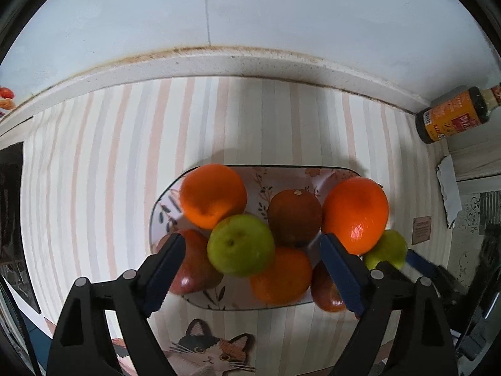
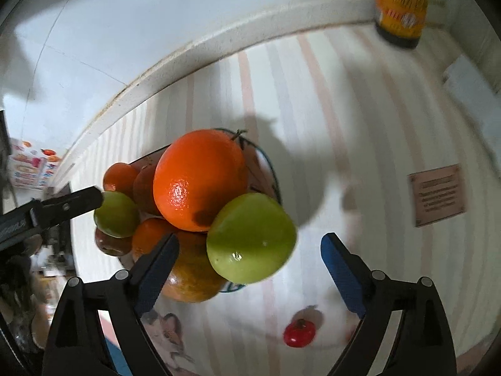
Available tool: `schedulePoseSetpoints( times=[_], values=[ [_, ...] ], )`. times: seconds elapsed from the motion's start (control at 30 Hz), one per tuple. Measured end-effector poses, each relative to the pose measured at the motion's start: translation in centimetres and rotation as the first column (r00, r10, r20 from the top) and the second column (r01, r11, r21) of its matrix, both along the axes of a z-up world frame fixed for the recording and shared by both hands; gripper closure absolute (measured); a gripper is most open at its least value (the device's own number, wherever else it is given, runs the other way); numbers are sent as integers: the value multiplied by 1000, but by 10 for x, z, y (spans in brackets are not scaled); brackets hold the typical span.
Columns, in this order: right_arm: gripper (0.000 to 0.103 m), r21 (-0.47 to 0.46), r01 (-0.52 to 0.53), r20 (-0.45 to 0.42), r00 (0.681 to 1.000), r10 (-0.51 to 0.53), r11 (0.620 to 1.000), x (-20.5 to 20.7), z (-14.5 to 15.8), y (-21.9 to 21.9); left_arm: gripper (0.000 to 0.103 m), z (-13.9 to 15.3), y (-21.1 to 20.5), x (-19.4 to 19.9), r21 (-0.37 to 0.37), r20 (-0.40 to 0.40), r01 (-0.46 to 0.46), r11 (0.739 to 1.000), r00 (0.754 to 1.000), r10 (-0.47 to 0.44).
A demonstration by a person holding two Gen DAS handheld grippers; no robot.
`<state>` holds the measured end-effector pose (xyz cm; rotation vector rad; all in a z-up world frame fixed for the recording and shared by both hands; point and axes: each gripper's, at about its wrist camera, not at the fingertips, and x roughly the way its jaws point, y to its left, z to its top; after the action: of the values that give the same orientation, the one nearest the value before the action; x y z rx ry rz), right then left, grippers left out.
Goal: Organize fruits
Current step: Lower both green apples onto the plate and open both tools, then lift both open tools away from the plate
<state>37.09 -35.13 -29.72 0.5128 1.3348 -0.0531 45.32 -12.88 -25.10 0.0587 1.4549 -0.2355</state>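
Left wrist view: the left gripper [image 1: 252,269] hangs with fingers wide apart and empty over the floral oval plate [image 1: 281,171] heaped with oranges, green apples and red fruit on the striped surface [image 1: 94,156]. Right gripper [image 2: 250,274], equally spread and empty, flanks a round green apple [image 2: 250,238] at the plate's edge; a small red tomato [image 2: 299,332] lies apart.

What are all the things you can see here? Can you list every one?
plate: 1, pale with flower print and dark rim, middle of the striped cloth
oranges: at least 3, orange, piled on the plate
green apples: 2, green, one on top of the pile, one at its right edge
red apples: 2, dark red, near side of the plate
brown fruit: 1, brown, plate centre
small red fruit: 1, red, alone on the cloth
sauce bottle: 1, dark with orange label, by the wall
striped cloth: 1, pastel, cat picture
left gripper: open, over the pile
right gripper: open, by the plate
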Motion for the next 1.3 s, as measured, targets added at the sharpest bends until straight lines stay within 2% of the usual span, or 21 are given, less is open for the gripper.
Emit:
schedulePoseSetpoints(
  times=[0.13,0.27,0.43,0.5,0.93,1.3],
  values=[
    [9,-145,-31,9,999,32,989,-10,26,14,15,15,15,-25,26,65,-24,999,998,22],
    [9,-204,-68,5,997,71,977,-24,46,35,15,28,32,-60,70,128,-45,997,991,36],
    [9,-245,-100,29,993,111,964,-57,74,57,15,49,50,-99,56,178,-68,996,982,57],
    [9,-290,-111,54,990,132,951,-74,90,68,15,58,55,-114,59,207,-66,996,977,52],
    [9,-308,-60,202,971,128,949,-171,182,104,15,139,86,-214,27,358,-49,998,933,36],
    [9,-338,-31,292,947,136,941,-241,256,126,15,189,101,-266,-31,389,-45,999,920,53]
  ],
)
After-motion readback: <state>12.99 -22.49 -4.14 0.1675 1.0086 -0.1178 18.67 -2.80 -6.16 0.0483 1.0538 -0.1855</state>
